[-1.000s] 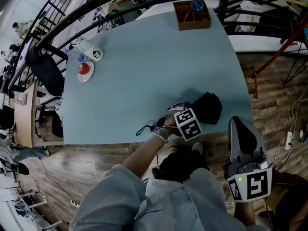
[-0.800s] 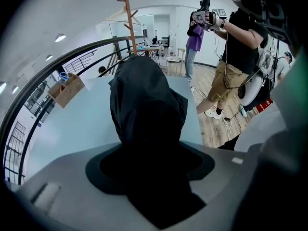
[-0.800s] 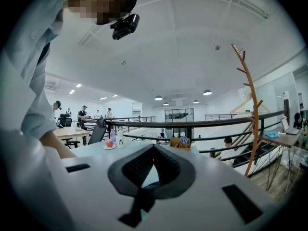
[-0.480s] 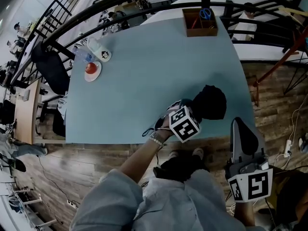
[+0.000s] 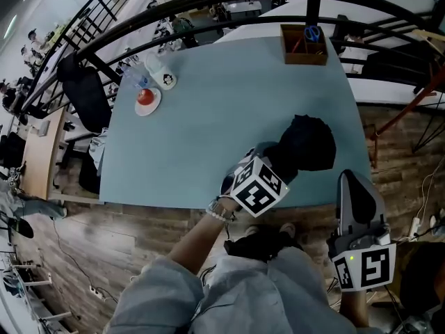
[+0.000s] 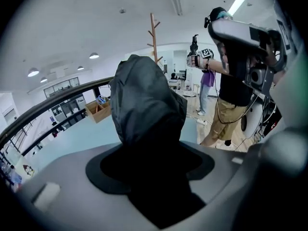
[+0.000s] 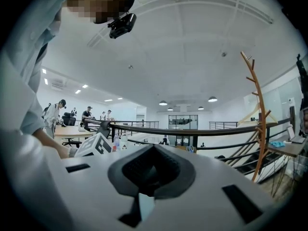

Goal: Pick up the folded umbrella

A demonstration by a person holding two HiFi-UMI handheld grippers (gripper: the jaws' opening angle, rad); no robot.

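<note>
Folded umbrella: a black bundle (image 5: 306, 143) over the near right part of the table, close to its right edge. In the left gripper view its dark fabric (image 6: 144, 109) rises straight out of the jaws. I cannot tell whether its far end rests on the table top or hangs just above it.
Left gripper: (image 5: 277, 164) clenched on the near end of the folded umbrella, at the table's near edge. The jaws press in on the fabric from both sides (image 6: 149, 165). Its marker cube faces up towards the person's head.
Right gripper: (image 5: 353, 190) held low off the table's near right corner, above the wooden floor, well apart from the umbrella. Its jaws are closed together with nothing in them (image 7: 151, 174), and it points out across the room.
Table: pale blue top (image 5: 229, 96), mostly bare in the middle.
Wooden box: (image 5: 304, 46) at the far right corner of the table, with blue-handled scissors (image 5: 313, 32) inside.
Saucer: (image 5: 147, 104) at the far left of the table, with something red on it. A white cup (image 5: 164, 79) stands just beyond it.
Railing: dark metal (image 5: 208, 2), curving round the far side of the table.
Coat stand: a bare wooden one (image 7: 257, 109), to the right in the right gripper view.
Bystander: another person (image 6: 226, 81) stands past the table's right side, holding up a gripper.
</note>
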